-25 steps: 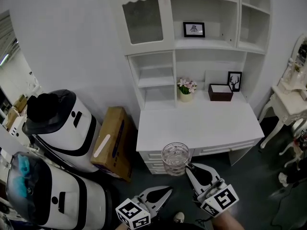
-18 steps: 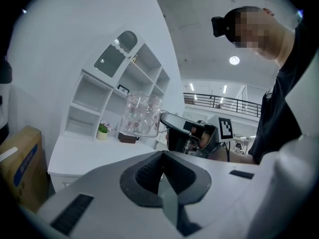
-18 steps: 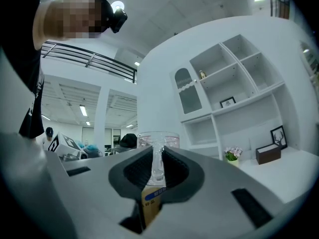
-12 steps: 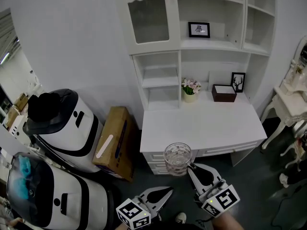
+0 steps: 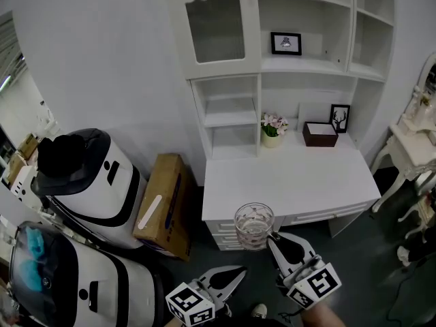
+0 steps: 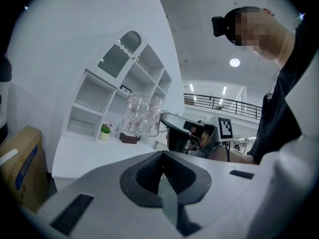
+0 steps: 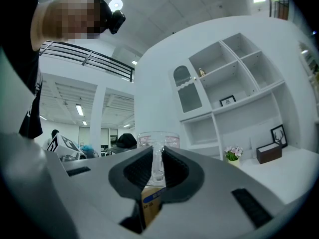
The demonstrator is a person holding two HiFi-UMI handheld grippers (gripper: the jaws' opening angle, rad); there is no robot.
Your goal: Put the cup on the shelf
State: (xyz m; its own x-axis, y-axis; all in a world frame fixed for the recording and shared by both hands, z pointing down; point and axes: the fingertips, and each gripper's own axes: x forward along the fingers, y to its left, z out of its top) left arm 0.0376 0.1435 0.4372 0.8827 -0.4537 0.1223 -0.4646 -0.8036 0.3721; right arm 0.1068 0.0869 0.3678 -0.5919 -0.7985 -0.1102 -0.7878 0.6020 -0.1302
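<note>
A clear glass cup (image 5: pixel 254 225) with a dimpled wall hangs in the air before the front edge of the white desk (image 5: pixel 293 176). My right gripper (image 5: pixel 272 238) is shut on its handle; in the right gripper view the glass handle (image 7: pixel 157 164) is pinched between the jaws, with the cup's rim (image 7: pixel 158 135) above them. My left gripper (image 5: pixel 238 271) is lower left of the cup, shut and holding nothing. The left gripper view shows the cup (image 6: pixel 143 114) and the right gripper (image 6: pixel 167 120) beyond my left gripper (image 6: pixel 162 156). The white shelf unit (image 5: pixel 231 107) rises behind the desk.
On the desk's back stand a flower pot (image 5: pixel 272 129), a brown box (image 5: pixel 319 133) and a framed picture (image 5: pixel 338 118). A cardboard box (image 5: pixel 163 203) leans left of the desk, beside two white robot bodies (image 5: pixel 88 182). A white side table (image 5: pixel 415 135) is at the right.
The shelf unit and desk have slid a little right in the head view. The cup stays held in my right gripper at the same spot; my left gripper has barely moved.
</note>
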